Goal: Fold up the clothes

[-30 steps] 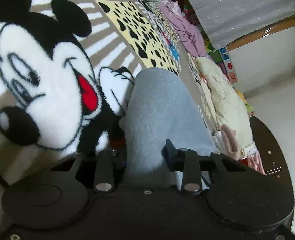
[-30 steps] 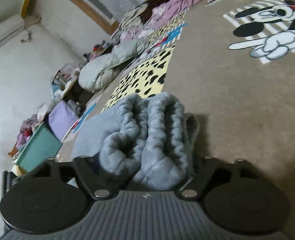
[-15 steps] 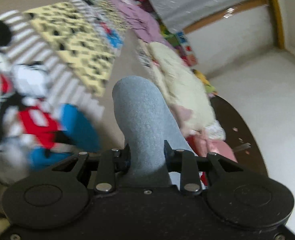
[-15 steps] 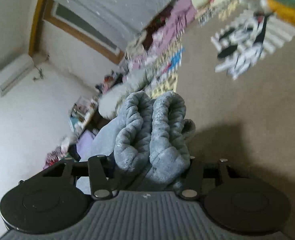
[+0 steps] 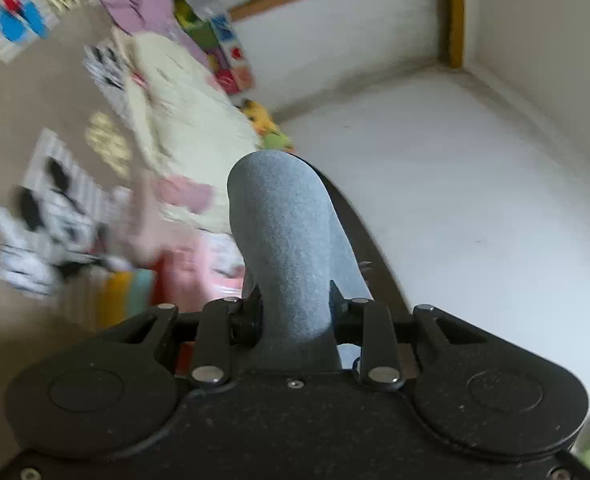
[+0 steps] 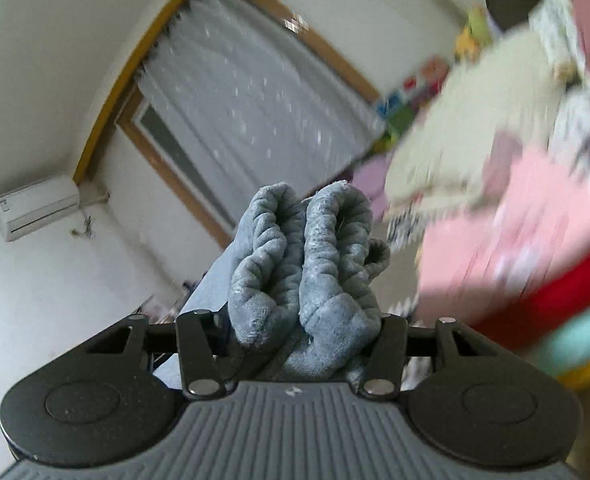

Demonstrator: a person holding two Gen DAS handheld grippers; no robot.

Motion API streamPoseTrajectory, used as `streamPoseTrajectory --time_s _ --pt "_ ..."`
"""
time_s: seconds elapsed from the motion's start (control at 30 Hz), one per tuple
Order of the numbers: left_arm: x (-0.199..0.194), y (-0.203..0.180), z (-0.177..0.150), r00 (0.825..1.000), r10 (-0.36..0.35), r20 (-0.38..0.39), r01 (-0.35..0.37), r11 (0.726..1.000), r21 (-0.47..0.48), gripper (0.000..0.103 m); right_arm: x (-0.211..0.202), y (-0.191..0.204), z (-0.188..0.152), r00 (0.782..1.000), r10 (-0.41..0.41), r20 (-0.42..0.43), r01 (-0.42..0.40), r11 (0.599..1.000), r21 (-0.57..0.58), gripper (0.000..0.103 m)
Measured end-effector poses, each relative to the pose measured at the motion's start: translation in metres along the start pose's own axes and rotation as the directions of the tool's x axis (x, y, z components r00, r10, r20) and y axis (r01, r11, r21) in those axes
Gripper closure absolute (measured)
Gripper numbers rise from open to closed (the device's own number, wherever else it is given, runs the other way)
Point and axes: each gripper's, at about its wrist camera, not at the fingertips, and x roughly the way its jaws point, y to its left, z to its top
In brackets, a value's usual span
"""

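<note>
A grey garment is held by both grippers, lifted off the floor. In the left wrist view my left gripper [image 5: 295, 312] is shut on a smooth grey fold of the garment [image 5: 287, 232] that stands up between the jaws. In the right wrist view my right gripper [image 6: 299, 332] is shut on the garment's bunched, ribbed grey waistband [image 6: 307, 260], which bulges out in two rolls. The fingertips of both grippers are hidden by the cloth.
A heap of clothes lies ahead: a cream quilted piece [image 5: 183, 112], pink pieces [image 6: 515, 232] and a red one [image 6: 555, 292]. A dark round table edge [image 5: 367, 248] runs behind the fold. A curtained window [image 6: 255, 92], an air conditioner [image 6: 35, 208] and white walls surround.
Both grippers have swung up and away from the Mickey rug toward the wall and the clothes heap, carrying the grey garment. Their grip has not changed.
</note>
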Motion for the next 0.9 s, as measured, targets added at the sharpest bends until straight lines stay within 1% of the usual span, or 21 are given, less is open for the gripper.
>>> streamPoseTrajectory --time_s 0.1,0.2,0.3,0.4,0.43,0.47,0.5,0.53,0.57,0.6,0.63,0.67,0.7,0.73,0.77,0.83,0.9 --pt "0.048 -0.017 -0.014 0.997 -0.075 -0.028 0.074 0.996 -0.04 0.077 -0.022 -0.011 0.045 0.998 -0.034 0.06 0.036 0.998 -0.043 0.052" --pt "0.096 -0.032 -0.036 0.986 -0.151 -0.066 0.145 0.985 -0.089 0.077 -0.055 -0.023 0.083 0.99 -0.059 0.13 0.07 0.994 -0.082 0.052" --pt "0.144 -0.042 -0.069 0.972 -0.204 -0.118 0.185 0.97 -0.156 0.077 -0.095 -0.044 0.112 0.975 -0.096 0.201 0.115 0.99 -0.085 0.052" --pt "0.19 -0.045 -0.106 0.956 -0.227 -0.185 0.188 0.96 -0.206 0.077 -0.136 -0.068 0.133 0.952 -0.145 0.271 0.168 0.984 -0.064 0.052" --pt "0.205 -0.042 -0.118 0.955 -0.211 -0.21 0.167 0.964 -0.207 0.077 -0.15 -0.077 0.138 0.942 -0.161 0.293 0.184 0.982 -0.052 0.052" --pt "0.219 -0.034 -0.131 0.959 -0.152 -0.241 0.108 0.976 -0.187 0.077 -0.163 -0.088 0.142 0.932 -0.183 0.313 0.205 0.978 -0.039 0.052" --pt "0.233 -0.026 -0.144 0.959 -0.088 -0.271 0.044 0.986 -0.162 0.077 -0.176 -0.102 0.144 0.921 -0.213 0.326 0.233 0.972 -0.023 0.052" --pt "0.243 -0.009 -0.156 0.953 0.009 -0.302 -0.051 0.99 -0.134 0.077 -0.183 -0.12 0.145 0.91 -0.252 0.328 0.269 0.963 -0.006 0.052" --pt "0.253 0.008 -0.167 0.938 0.108 -0.331 -0.15 0.983 -0.102 0.073 -0.189 -0.144 0.144 0.898 -0.308 0.314 0.316 0.948 0.026 0.052" --pt "0.263 0.025 -0.178 0.911 0.207 -0.356 -0.246 0.967 -0.067 0.072 -0.191 -0.177 0.137 0.888 -0.369 0.275 0.354 0.929 0.104 0.052" --pt "0.263 0.037 -0.181 0.907 0.218 -0.361 -0.264 0.961 -0.082 0.07 -0.188 -0.213 0.126 0.881 -0.427 0.203 0.387 0.898 0.21 0.052" --pt "0.26 0.04 -0.181 0.916 0.192 -0.352 -0.241 0.966 -0.099 0.069 -0.18 -0.247 0.111 0.865 -0.492 0.097 0.45 0.848 0.281 0.052" --pt "0.258 0.034 -0.179 0.918 0.196 -0.345 -0.238 0.968 -0.083 0.068 -0.179 -0.262 0.099 0.868 -0.488 0.092 0.444 0.845 0.296 0.054" --pt "0.256 0.028 -0.176 0.918 0.203 -0.34 -0.237 0.969 -0.064 0.064 -0.177 -0.277 0.087 0.871 -0.482 0.091 0.435 0.846 0.309 0.053" --pt "0.256 0.026 -0.174 0.916 0.205 -0.344 -0.243 0.968 -0.069 0.061 -0.177 -0.273 0.088 0.871 -0.474 0.125 0.427 0.859 0.282 0.052" --pt "0.254 0.024 -0.168 0.912 0.184 -0.367 -0.23 0.969 -0.085 0.055 -0.167 -0.265 0.098 0.858 -0.499 0.123 0.465 0.856 0.227 0.049" --pt "0.236 0.016 -0.158 0.923 0.181 -0.34 -0.216 0.974 -0.07 0.044 -0.165 -0.262 0.105 0.846 -0.516 0.135 0.479 0.846 0.235 0.044"
